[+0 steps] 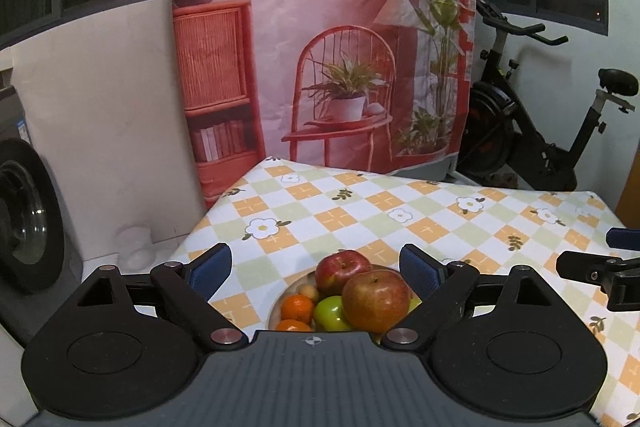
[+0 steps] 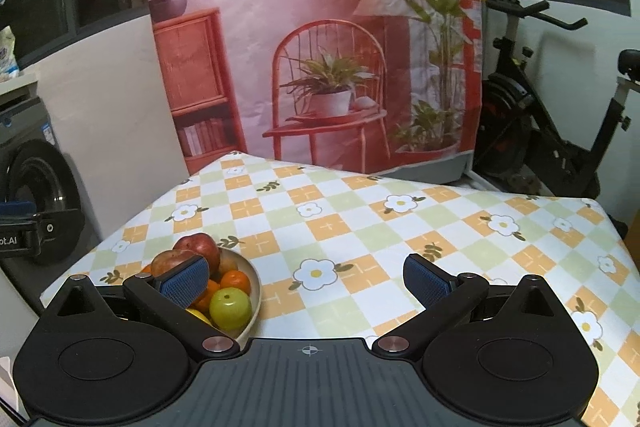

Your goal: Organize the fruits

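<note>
A desk [image 2: 360,227] under a checked cloth of orange, green and white squares with daisies stands before a pink backdrop [image 2: 312,27] printed with a chair and plants. A washing machine [image 2: 36,195] sits off its left edge, an exercise bike [image 2: 552,131] past the right. The bowl [image 2: 256,291] of apples, oranges and a green fruit rests near the desk's front left corner. The left gripper [image 1: 316,269] and right gripper [image 2: 306,277] both hover with fingers spread wide, holding nothing.
</note>
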`<state>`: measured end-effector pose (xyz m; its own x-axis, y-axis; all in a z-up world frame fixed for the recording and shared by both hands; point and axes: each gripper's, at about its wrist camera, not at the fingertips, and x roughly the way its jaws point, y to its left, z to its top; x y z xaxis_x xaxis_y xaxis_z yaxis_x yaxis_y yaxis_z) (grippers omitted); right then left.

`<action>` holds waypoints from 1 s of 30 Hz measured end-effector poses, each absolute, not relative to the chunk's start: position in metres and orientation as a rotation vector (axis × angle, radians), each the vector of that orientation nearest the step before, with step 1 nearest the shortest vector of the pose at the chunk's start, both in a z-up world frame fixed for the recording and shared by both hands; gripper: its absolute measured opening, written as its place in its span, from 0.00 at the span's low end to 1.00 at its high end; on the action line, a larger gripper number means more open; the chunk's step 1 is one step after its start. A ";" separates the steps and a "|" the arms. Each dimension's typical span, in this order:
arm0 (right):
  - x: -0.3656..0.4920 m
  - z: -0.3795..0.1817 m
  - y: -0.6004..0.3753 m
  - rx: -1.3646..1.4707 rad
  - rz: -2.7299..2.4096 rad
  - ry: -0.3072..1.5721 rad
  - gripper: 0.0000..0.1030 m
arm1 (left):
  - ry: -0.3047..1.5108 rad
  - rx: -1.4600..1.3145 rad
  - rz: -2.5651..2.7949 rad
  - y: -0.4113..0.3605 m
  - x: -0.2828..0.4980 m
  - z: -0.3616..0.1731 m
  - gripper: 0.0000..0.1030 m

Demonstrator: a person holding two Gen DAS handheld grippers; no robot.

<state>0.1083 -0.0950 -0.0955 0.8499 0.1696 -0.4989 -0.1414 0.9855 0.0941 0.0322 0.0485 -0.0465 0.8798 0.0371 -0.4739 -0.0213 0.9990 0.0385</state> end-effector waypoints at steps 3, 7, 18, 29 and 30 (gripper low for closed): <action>0.105 -0.090 -0.096 0.049 0.147 0.521 1.00 | 0.477 0.027 0.030 0.049 0.028 -0.042 0.90; 0.100 -0.084 -0.098 0.056 0.134 0.512 1.00 | 0.456 0.021 0.016 0.047 0.022 -0.038 0.91; 0.093 -0.076 -0.098 0.053 0.115 0.501 1.00 | 0.447 0.038 0.000 0.036 0.020 -0.035 0.92; 0.088 -0.074 -0.102 0.051 0.104 0.492 1.00 | 0.434 0.035 -0.016 0.033 0.018 -0.035 0.92; 0.087 -0.073 -0.101 0.053 0.102 0.492 1.00 | 0.434 0.036 -0.017 0.033 0.017 -0.035 0.92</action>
<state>0.0873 -0.1013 -0.0734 0.8763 0.1108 -0.4689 -0.0855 0.9935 0.0751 0.0175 0.0326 -0.0347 0.9072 -0.0084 -0.4205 0.0240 0.9992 0.0318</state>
